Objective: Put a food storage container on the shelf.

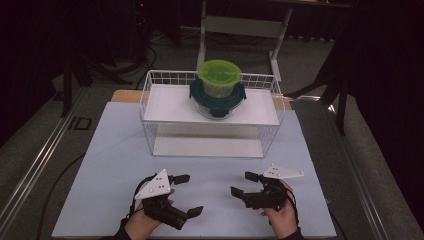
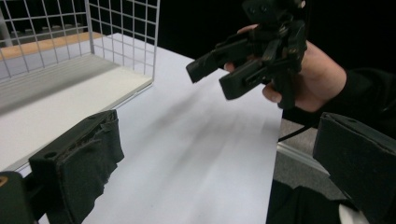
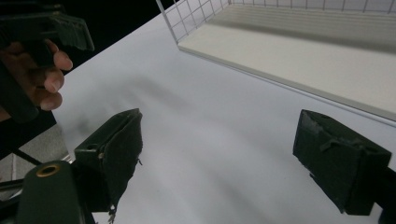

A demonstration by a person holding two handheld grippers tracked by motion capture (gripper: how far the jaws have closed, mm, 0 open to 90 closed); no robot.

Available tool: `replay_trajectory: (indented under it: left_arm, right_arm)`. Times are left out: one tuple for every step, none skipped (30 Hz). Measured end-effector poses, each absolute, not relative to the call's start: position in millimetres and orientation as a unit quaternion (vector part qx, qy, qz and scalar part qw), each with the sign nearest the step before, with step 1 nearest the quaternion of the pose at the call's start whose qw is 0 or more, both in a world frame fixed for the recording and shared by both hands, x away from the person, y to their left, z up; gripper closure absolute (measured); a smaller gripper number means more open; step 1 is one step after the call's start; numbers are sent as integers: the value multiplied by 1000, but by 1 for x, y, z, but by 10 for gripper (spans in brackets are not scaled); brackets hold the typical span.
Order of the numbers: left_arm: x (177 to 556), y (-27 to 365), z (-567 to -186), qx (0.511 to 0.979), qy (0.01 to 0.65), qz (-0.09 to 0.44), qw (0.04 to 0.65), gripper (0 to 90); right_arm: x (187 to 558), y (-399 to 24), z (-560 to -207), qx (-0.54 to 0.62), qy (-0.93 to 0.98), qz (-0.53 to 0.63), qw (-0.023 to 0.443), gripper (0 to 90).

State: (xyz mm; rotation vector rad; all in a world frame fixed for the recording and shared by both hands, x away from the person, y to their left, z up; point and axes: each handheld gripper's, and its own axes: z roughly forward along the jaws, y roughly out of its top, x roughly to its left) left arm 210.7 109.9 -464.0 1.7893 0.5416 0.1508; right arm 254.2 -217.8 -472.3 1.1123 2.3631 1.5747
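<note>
A lime-lidded green container [image 1: 219, 76] sits on top of a clear container with a dark teal lid [image 1: 217, 100], on the upper shelf of a white wire rack [image 1: 148, 98]. Both grippers hover low over the white tabletop [image 1: 110, 165] in front of the rack. My left gripper [image 1: 190, 194] is open, with nothing between its wide-apart pads [image 2: 88, 154]. My right gripper [image 1: 241, 183] is open too and faces the left one; its pads [image 3: 116, 149] hold nothing. In the left gripper view the right gripper [image 2: 210, 80] shows farther off in a hand.
The rack's lower shelf [image 1: 207, 146] is bare; its corner shows in the left gripper view [image 2: 130, 84] and its front edge in the right gripper view [image 3: 280, 70]. Grey floor, a metal rail [image 1: 35, 165] and dark stands surround the table. A white frame [image 1: 240, 25] stands behind.
</note>
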Motion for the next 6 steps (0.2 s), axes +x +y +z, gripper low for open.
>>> replay_trajectory:
  left_arm:
    - [211,109,-465,770,233,64,591,11]
    - [210,109,-465,770,232,65,591,11]
    - [210,108,-466,769,233,63,592,11]
    - [210,108,-466,770,232,61,591,11]
    - [209,107,-467,771,230,61,591,11]
    - [209,107,-467,772,228,61,590,11]
  right_arm:
    - [255,-218,-472,364,774,517,47,150]
    - [255,-219,-472,364,772,519,48,150]
    - [255,-219,-471,363,771,522,49,150]
    - [255,-219,-471,362,770,522,50,150]
    - [255,-220,-471,361,771,522,52,150]
    - [255,-220,-471,361,770,523,53,150]
